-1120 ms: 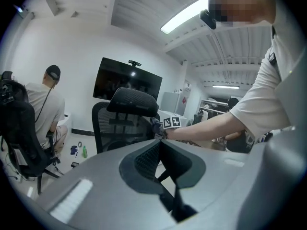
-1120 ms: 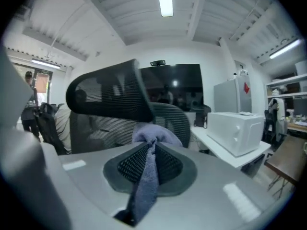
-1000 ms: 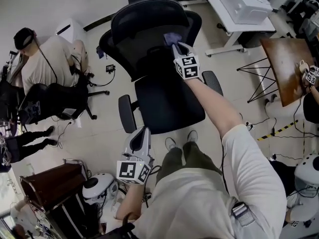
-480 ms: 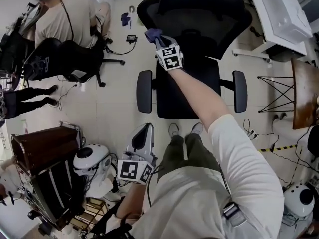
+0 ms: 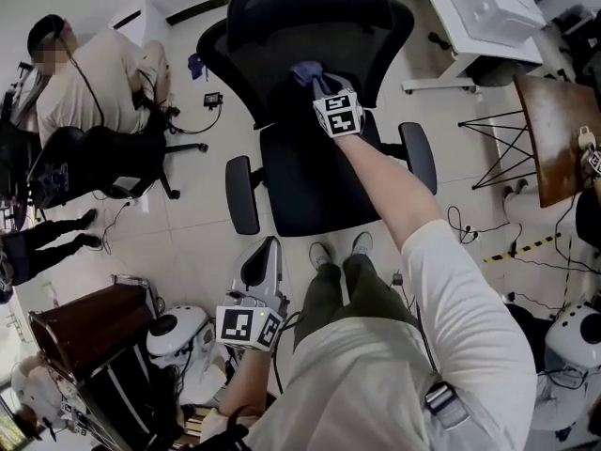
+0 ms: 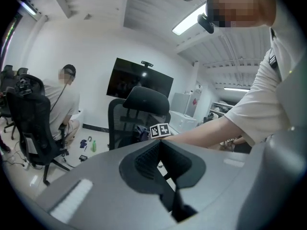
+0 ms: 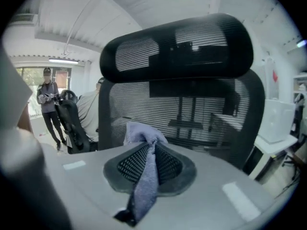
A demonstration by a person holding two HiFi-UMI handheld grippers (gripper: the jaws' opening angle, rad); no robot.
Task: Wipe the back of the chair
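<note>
Black mesh fills the right gripper view: the chair [image 7: 192, 104] stands straight ahead, headrest [image 7: 177, 44] above. The right hand-held gripper [image 7: 149, 159] has its jaws pinched tight on a lilac-grey cloth [image 7: 143, 140], whose free tuft bunches out towards the backrest.

From the head view, the cloth [image 5: 305, 70] now sits about mid-width on the seat-facing side of the backrest [image 5: 310, 22], low, just above the seat [image 5: 310, 181]. Half a second ago it was at the backrest's left edge, and half a second before that it was right of centre. So the right hand-held gripper [image 5: 319, 85] seems to be running side-to-side strokes (the head camera also swung, so the exact shift is hard to judge). Wiping looks well under way. Whether the tuft actually presses the mesh at this instant cannot be told.

The left hand-held gripper [image 5: 264, 256] hangs low beside the person's hip, well apart from the chair and pointing roughly towards it. In its own view the left hand-held gripper [image 6: 160, 152] has its jaws drawn together on nothing.

The mesh is springy and see-through, so light pressure should do. The pale tiled floor [image 5: 197, 224] is busy with cables. A seated person [image 5: 89, 97] is to the left in another chair. A white desk [image 5: 479, 12] and a wooden table [image 5: 549, 134] stand to the right.
</note>
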